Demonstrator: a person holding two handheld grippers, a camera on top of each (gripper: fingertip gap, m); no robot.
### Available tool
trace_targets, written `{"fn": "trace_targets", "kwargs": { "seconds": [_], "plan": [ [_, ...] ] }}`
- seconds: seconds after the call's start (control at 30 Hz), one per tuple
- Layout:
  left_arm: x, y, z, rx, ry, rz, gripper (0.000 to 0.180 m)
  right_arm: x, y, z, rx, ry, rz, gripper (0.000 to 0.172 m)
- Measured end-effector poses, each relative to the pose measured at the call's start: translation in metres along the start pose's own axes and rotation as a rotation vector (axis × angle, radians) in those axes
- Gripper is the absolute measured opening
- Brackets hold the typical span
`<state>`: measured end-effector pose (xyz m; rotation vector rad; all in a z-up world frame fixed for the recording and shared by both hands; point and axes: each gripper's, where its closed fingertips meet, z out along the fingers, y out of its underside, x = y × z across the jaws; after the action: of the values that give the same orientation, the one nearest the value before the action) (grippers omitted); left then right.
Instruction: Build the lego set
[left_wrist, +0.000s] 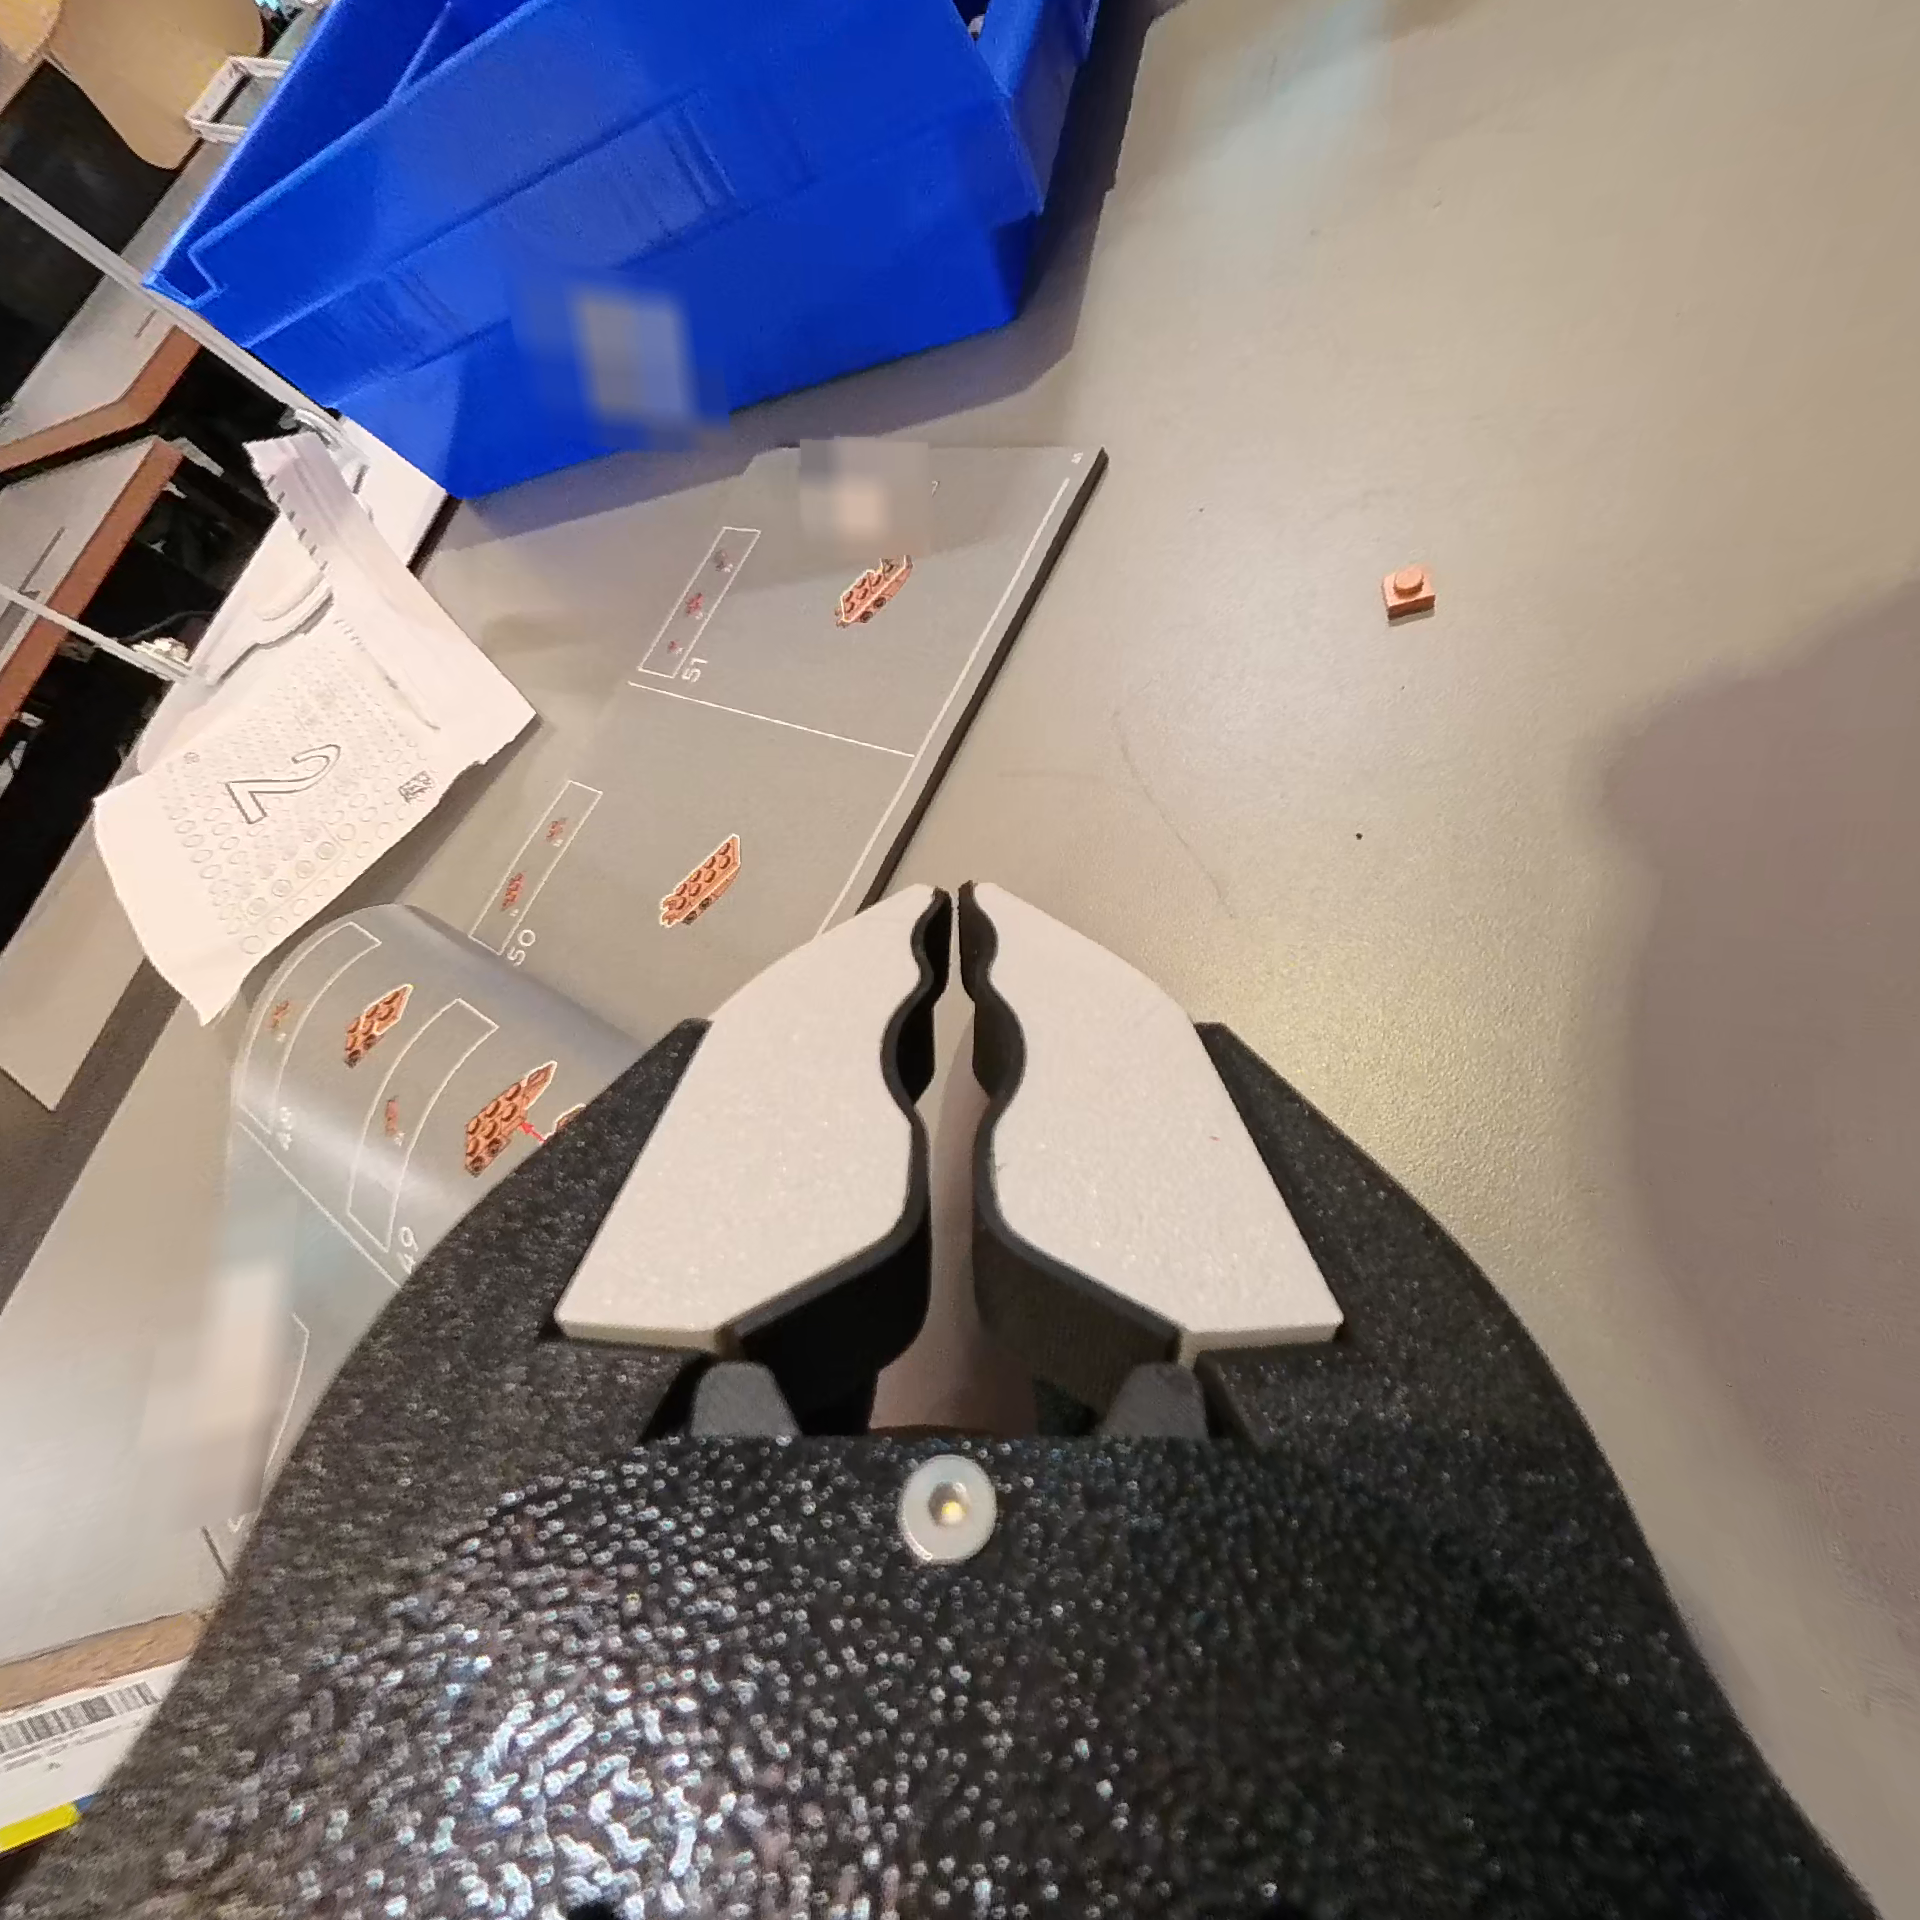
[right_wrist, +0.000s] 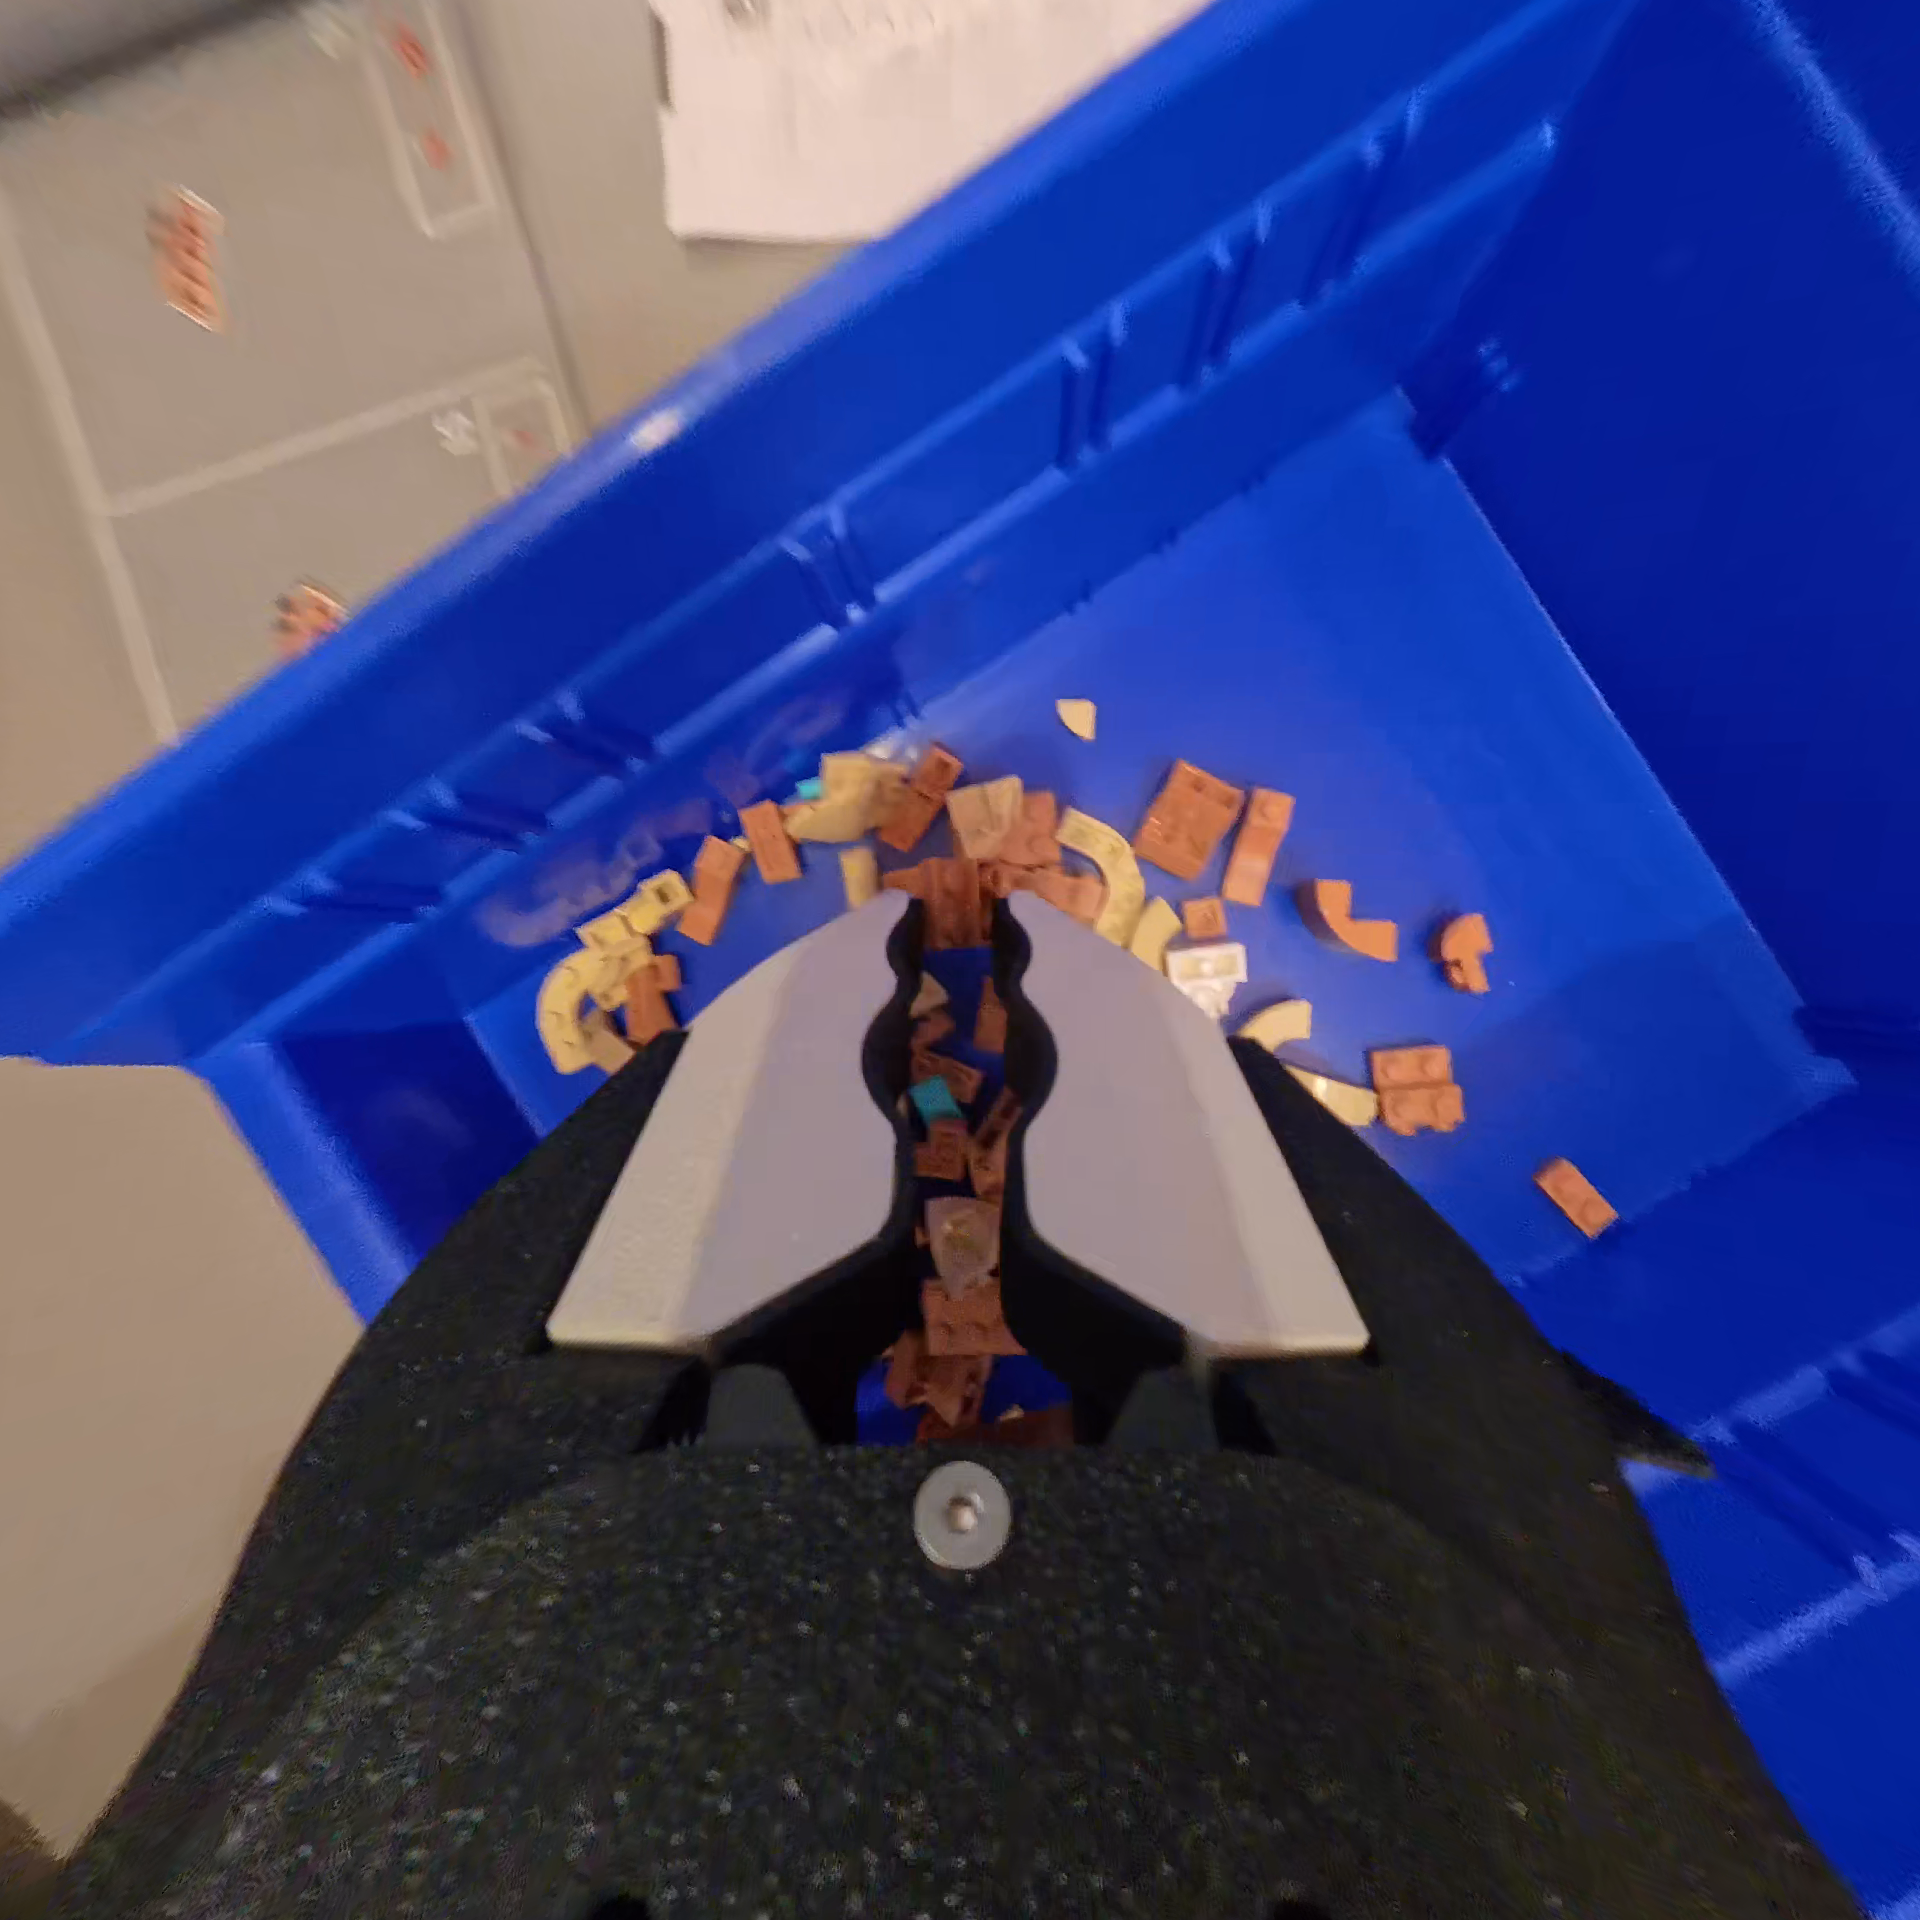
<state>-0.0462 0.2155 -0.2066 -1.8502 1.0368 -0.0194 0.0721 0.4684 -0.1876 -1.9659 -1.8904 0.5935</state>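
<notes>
The left tongs (left_wrist: 954, 902) hover over the bare desk (left_wrist: 1455, 312) with tips together and nothing between them, beside the open instruction booklet (left_wrist: 790, 727), and one small brown brick (left_wrist: 1408, 594) lies alone farther off. The right tongs (right_wrist: 951, 906) reach into the blue bin (right_wrist: 1351, 644), narrowed around a brown piece (right_wrist: 951, 891) at the tips; the blur makes it unclear whether the pads truly pinch it. Beyond, loose brown and tan bricks (right_wrist: 1195, 821) wait unsorted.

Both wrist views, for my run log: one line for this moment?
left hand-held gripper: shut, empty, over table | right hand-held gripper: in blue bin, on brown brick
</notes>
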Motion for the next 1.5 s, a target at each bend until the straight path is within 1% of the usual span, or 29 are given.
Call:
{"fn": "trace_targets", "kwargs": {
  "seconds": [0.1, 0.37, 0.7, 0.83, 1.17, 1.5],
  "plan": [
    [0.0, 0.0, 0.0, 0.0, -0.001, 0.001, 0.001, -0.012, -0.011, -0.007, 0.08, -0.095, 0.019, 0.012],
    [0.0, 0.0, 0.0, 0.0, -0.002, 0.0, 0.001, -0.036, -0.033, -0.029, 0.234, -0.228, -0.022, 0.012],
    [0.0, 0.0, 0.0, 0.001, -0.004, 0.004, 0.001, -0.059, -0.041, -0.057, 0.392, -0.333, -0.1, 0.012],
    [-0.001, 0.0, -0.001, 0.0, -0.005, 0.002, 0.001, -0.074, -0.047, -0.072, 0.491, -0.417, -0.157, 0.012],
    [-0.001, 0.001, -0.001, -0.001, -0.005, 0.001, 0.001, -0.074, -0.045, -0.067, 0.486, -0.408, -0.178, 0.012],
    [0.0, 0.001, -0.001, -0.001, -0.003, 0.001, 0.001, -0.087, -0.048, -0.08, 0.578, -0.442, -0.292, 0.012]
  ]
}}
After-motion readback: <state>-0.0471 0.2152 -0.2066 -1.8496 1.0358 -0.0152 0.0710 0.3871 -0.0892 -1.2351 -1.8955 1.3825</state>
